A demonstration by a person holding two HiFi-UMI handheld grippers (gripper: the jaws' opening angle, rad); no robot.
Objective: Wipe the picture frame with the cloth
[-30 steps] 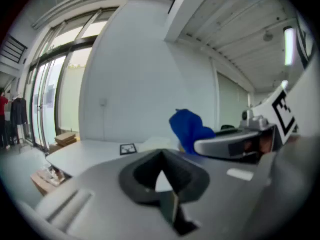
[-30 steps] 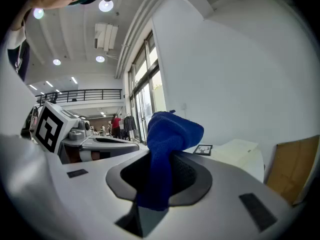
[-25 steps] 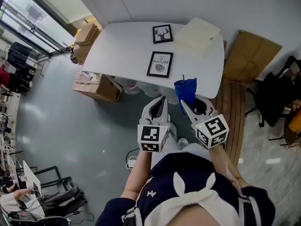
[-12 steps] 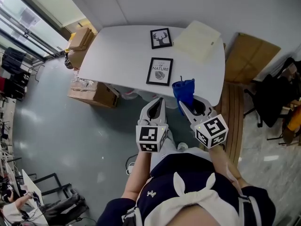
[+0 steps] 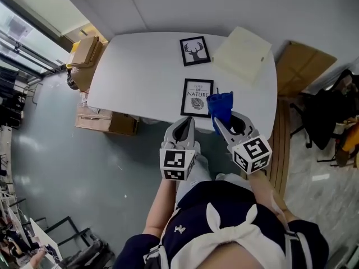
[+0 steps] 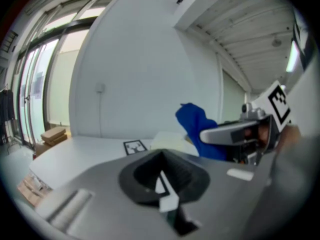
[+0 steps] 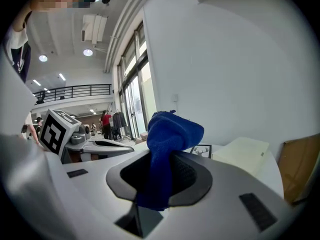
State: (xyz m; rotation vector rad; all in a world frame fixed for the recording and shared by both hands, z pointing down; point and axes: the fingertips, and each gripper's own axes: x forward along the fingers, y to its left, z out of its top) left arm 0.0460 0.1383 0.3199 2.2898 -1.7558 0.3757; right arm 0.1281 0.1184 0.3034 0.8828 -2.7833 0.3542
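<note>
From the head view, I stand at the near edge of a white bench (image 5: 140, 72) with a pair of tongs in each hand. My right tongs (image 5: 220, 125) pinch a blue cloth (image 5: 220, 106), which stands up out of them in a bunch. It shows just beside the right edge of the nearer picture frame (image 5: 197, 97), the one with a leaf print. I cannot tell whether cloth and frame touch. My left tongs (image 5: 187, 123) are held close beside the right pair, near that frame's lower edge, with their tips pressed together. A second frame with a deer print (image 5: 195, 51) lies farther back, and a cream pad (image 5: 243, 55) lies to its right. Cardboard boxes (image 5: 84, 52) sit on the floor off the bench's left end, and a brown cardboard sheet (image 5: 301, 66) leans beyond its right end.

In the left gripper view, my left tongs are closed on nothing, with the two jaws meeting in front of the camera. Past them lies the bench top with the deer frame and the cream pad. The right tongs come in from the right with the cloth sticking up.

In the right gripper view, the cloth is clamped between the jaws and folds over above them. The deer frame and the cream pad show behind it, and the left tongs are at the left.
</note>
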